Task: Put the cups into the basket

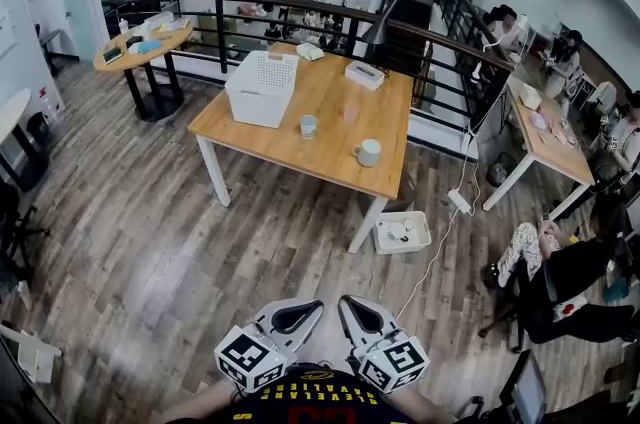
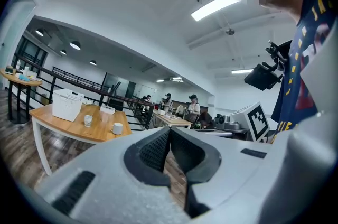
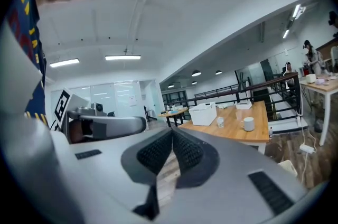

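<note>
Far ahead stands a wooden table [image 1: 335,157] with a white slatted basket [image 1: 262,87] on its left part. Three cups sit to the right of the basket: a pale blue cup [image 1: 308,126], a clear pink cup [image 1: 350,111] and a white mug [image 1: 369,152]. My left gripper [image 1: 308,306] and right gripper [image 1: 346,302] are held close to my body, well short of the table, both shut and empty. The left gripper view shows shut jaws [image 2: 169,131], the basket [image 2: 67,104] and mug [image 2: 118,128]. The right gripper view shows shut jaws [image 3: 172,133], the basket [image 3: 205,113] and mug [image 3: 247,123].
A tissue box [image 1: 364,75] lies at the table's far side. On the floor by the table's right leg sit a white tray [image 1: 402,232] and a power strip [image 1: 460,201]. A round table [image 1: 140,47] stands at the back left, a railing [image 1: 300,17] behind. People sit at desks on the right.
</note>
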Tool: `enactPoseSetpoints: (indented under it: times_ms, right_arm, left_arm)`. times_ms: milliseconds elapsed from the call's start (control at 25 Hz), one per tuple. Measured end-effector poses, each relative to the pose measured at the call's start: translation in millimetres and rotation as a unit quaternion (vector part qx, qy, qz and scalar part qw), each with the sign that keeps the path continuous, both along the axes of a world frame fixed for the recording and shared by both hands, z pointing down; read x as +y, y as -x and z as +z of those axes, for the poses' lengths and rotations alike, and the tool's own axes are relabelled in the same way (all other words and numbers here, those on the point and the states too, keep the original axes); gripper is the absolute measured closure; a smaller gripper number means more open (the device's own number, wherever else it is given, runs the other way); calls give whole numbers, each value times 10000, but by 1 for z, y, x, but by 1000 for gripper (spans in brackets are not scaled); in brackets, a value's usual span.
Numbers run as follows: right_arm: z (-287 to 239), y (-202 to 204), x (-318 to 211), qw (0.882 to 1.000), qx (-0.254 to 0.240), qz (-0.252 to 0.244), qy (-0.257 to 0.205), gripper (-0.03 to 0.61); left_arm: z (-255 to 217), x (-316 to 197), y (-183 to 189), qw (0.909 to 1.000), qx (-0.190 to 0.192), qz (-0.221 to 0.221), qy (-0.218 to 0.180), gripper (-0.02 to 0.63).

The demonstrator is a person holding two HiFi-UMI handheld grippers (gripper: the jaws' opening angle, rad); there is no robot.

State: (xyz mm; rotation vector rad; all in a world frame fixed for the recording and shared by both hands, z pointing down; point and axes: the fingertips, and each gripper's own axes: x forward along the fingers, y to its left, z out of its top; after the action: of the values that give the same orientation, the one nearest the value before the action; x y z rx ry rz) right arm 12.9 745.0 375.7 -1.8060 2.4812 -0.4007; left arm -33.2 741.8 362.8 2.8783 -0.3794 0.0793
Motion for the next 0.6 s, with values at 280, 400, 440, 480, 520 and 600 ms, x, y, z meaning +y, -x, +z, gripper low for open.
enactPoseSetpoints:
  times_ms: [280, 400, 440, 480, 520, 600]
  right_arm:
    - [-4, -26, 19, 10000, -64, -45, -29, 561]
    - [7, -35, 28, 9998, -168, -98, 106, 561]
    - [11, -36, 30, 9996, -205, -138, 143, 561]
    - [15, -36, 31, 9994, -246, -188, 182, 561]
    - [18, -36, 31, 9990, -292, -246, 222, 561]
    - [24, -31, 31, 9981, -364, -388, 297, 561]
  left_arm:
    - [-1, 16, -23, 9998, -21, -191, 60, 601]
    - [8, 23, -27, 9992, -100, -361, 168, 601]
    - [12, 26, -28, 9988, -135, -421, 209, 601]
    - [15, 27, -28, 9984, -167, -481, 249, 601]
    - [18, 28, -27, 9979, -193, -543, 287, 601]
    - [22, 29, -22, 9967, -243, -691, 357, 601]
